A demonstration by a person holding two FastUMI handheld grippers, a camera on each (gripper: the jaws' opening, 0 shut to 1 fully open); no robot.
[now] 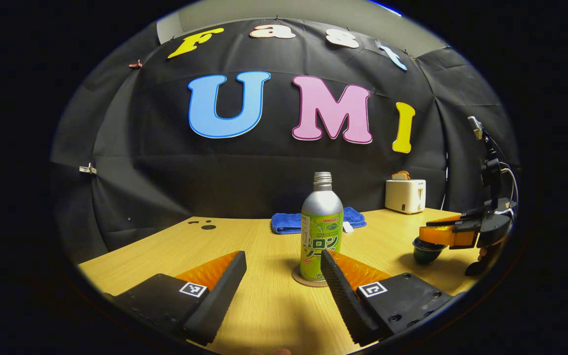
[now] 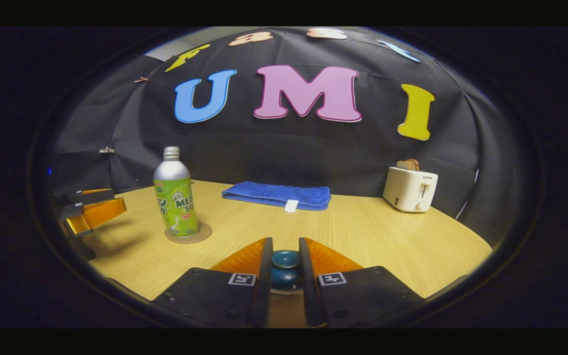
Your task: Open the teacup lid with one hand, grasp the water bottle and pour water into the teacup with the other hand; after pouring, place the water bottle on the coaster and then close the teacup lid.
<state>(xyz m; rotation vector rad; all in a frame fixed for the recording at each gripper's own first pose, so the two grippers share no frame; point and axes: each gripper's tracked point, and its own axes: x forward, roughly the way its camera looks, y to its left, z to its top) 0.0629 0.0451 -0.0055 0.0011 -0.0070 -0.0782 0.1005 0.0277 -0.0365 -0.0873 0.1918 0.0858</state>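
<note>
Round glazed lid knob [image 2: 285, 268] between ribbed fingers [image 2: 265, 276]

Both views were dim toward their rims and brightest on the pale wooden desk [image 1: 264, 305], lit from above. Fisheye distortion bowed the desk edge and the black cloth wall. The silver-and-green metal water bottle [image 2: 175, 197] stood sharp, its shoulder catching a soft highlight. Dark shadows pooled under the left claw [image 2: 91, 214] in the right gripper view.

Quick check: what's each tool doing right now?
Left tool: open, empty, short of the water bottle.
Right tool: closed on the teacup lid's knob.
</note>
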